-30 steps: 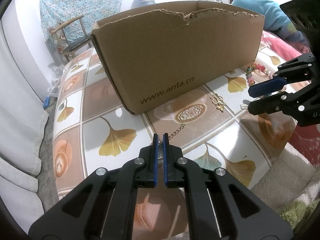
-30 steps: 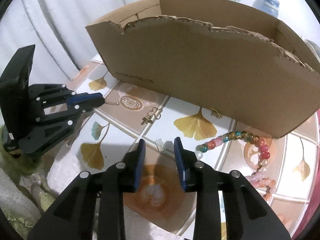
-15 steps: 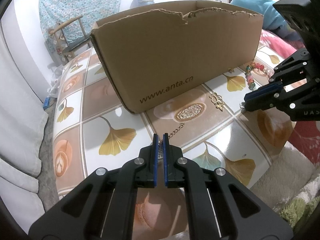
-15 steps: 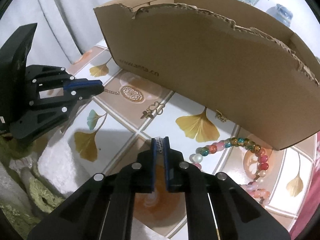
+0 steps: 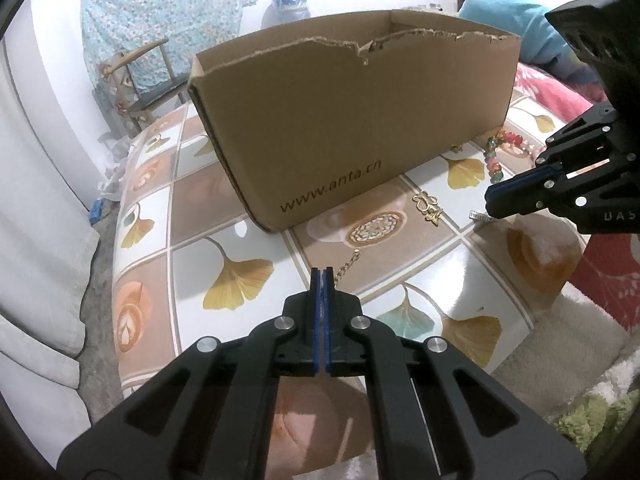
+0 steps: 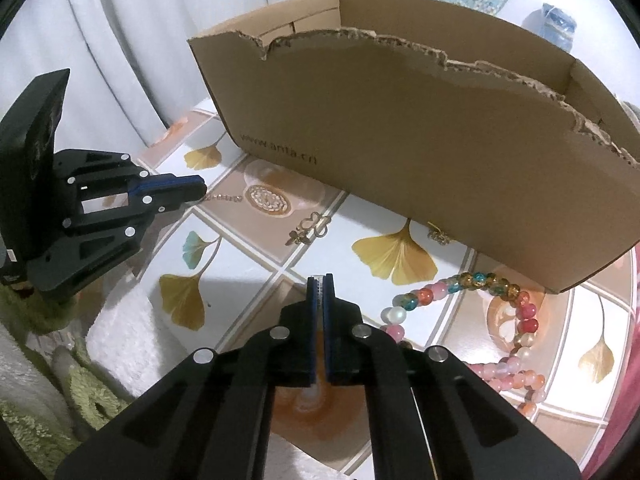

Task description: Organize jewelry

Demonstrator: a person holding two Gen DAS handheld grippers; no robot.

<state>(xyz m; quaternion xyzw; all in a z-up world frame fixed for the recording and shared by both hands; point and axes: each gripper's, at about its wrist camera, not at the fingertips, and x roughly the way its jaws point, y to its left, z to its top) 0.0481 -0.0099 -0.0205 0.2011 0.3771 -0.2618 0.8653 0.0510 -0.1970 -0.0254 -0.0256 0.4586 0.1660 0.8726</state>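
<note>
Right wrist cam: my right gripper is clenched on a small silver clasp near the tabletop's front edge. Left gripper is clamped on the gold chain's near end; the chain's long axis runs away from me toward the cardboard box. Box sits straight ahead of both tips, w/ a tall wall, so I reckon lifting over it comes next. Bead strand lies nearer my right.

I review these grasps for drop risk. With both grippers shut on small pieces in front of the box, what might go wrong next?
The right gripper pinches the small silver piece only at its tips, so it may slip out. The gold chain trails from the left gripper and could snag the cardboard box rim when lifted over.
</note>
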